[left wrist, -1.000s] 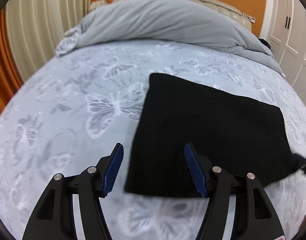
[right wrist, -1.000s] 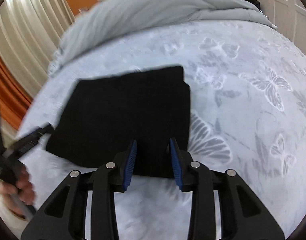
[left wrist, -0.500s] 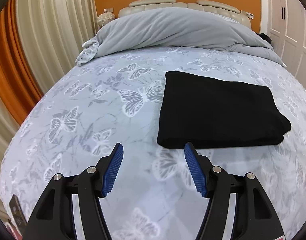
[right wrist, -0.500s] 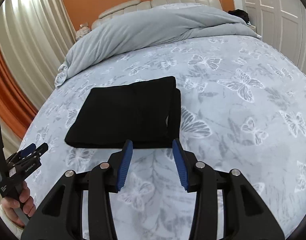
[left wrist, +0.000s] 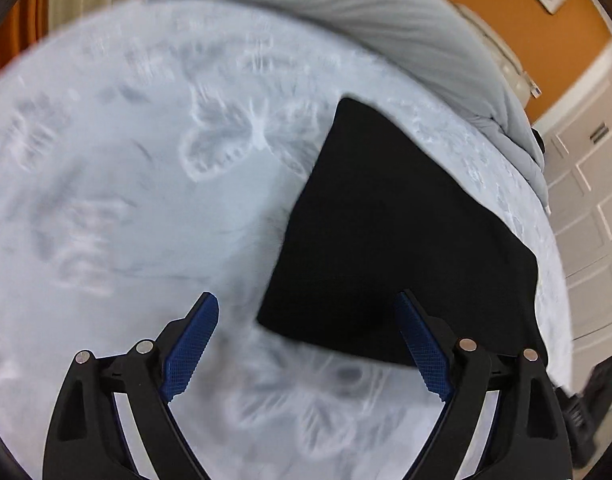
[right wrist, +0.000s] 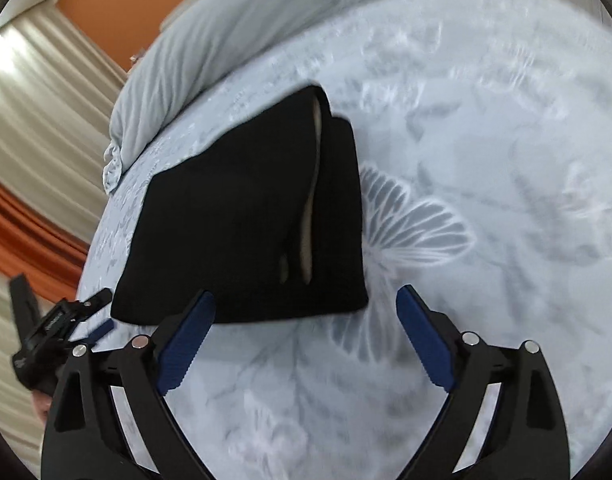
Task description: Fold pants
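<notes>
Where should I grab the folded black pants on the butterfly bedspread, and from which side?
Probably take the folded black pants at their near corners, coming from the near edge. The bundle lies flat with that edge facing both tools. The left gripper has the near left corner between its opening jaws, untouched; the right gripper, also opening, frames the near right corner, where the layers gape.

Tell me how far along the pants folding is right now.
Mostly done, it seems: the black pants lie as a compact folded rectangle on the butterfly bedsheet. Nothing is in hand: the left gripper and right gripper are both opening, with no cloth between their fingers. Possibly left: tidying the right edge, where a layer sticks out past the top fold.
</notes>
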A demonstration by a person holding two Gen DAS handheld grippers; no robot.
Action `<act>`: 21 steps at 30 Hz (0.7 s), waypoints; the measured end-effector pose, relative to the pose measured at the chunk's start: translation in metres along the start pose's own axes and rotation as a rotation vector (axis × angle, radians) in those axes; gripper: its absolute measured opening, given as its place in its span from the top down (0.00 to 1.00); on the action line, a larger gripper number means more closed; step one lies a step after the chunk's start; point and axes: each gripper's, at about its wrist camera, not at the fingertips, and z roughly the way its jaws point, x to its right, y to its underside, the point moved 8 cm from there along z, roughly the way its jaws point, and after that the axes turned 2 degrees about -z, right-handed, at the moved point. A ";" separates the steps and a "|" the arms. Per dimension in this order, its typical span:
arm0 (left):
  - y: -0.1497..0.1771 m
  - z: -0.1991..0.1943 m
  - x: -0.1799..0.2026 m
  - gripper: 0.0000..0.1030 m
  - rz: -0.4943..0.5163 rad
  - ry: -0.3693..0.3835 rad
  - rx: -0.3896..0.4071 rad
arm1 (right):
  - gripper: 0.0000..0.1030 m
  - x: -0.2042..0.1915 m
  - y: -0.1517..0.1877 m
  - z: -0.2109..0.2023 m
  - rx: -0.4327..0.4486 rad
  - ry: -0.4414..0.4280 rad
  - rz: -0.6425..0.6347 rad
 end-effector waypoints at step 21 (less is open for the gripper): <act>0.053 -0.090 0.029 0.43 0.253 -0.145 0.183 | 0.71 -0.067 0.007 -0.107 0.205 0.160 -0.284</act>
